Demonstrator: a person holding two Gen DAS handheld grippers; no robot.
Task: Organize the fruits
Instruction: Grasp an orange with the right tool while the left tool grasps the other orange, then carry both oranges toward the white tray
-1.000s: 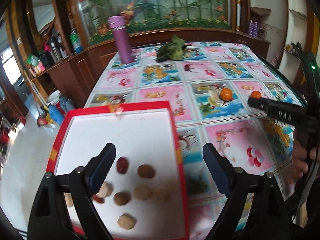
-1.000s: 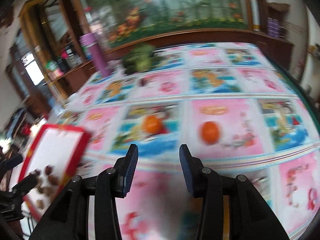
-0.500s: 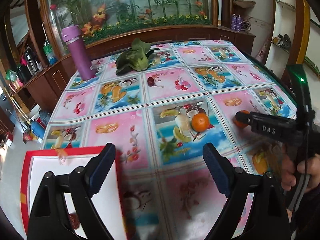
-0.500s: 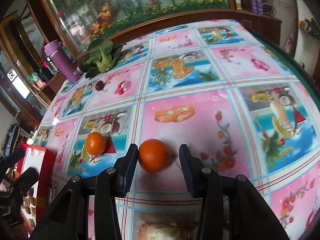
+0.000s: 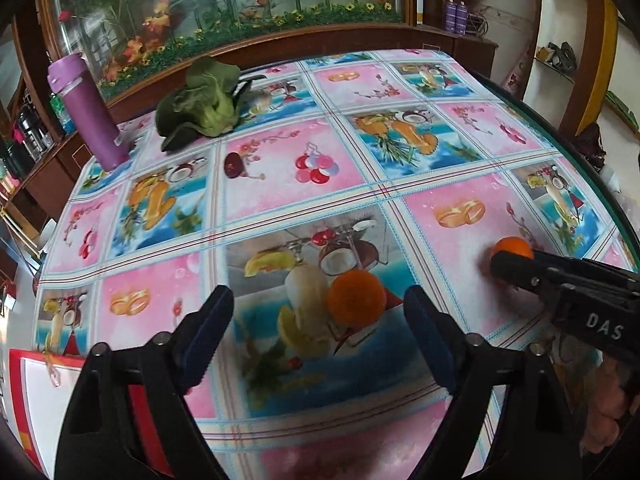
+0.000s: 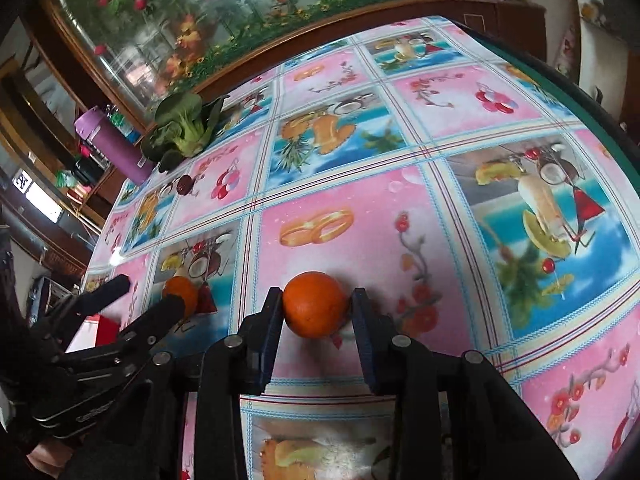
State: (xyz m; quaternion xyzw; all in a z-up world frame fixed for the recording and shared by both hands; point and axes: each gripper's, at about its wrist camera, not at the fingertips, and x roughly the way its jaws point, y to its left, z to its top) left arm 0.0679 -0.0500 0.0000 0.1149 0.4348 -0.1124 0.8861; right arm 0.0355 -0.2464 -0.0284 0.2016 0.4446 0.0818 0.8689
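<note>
Two oranges lie on the fruit-print tablecloth. In the right wrist view one orange [image 6: 316,304] rests on the cloth between the pads of my right gripper [image 6: 317,294], which is shut on its two sides. The other orange [image 5: 356,300] lies just beyond the open left gripper [image 5: 318,294], slightly right of its centre line, touching neither finger. The left wrist view shows the right gripper [image 5: 508,264] hiding most of its orange [image 5: 514,245]. A corner of the red-rimmed white tray [image 5: 18,364] shows at the lower left. A small dark red fruit [image 5: 233,165] sits far back.
A leafy green vegetable [image 5: 204,108] and a purple bottle [image 5: 88,112] stand at the far left of the table. The table's dark rim [image 5: 592,184] curves along the right side. A wooden cabinet with a planted glass case runs behind the table.
My left gripper swung right from over the tray and closed in on the nearer orange. The right gripper advanced around the other orange and its fingers narrowed onto it.
</note>
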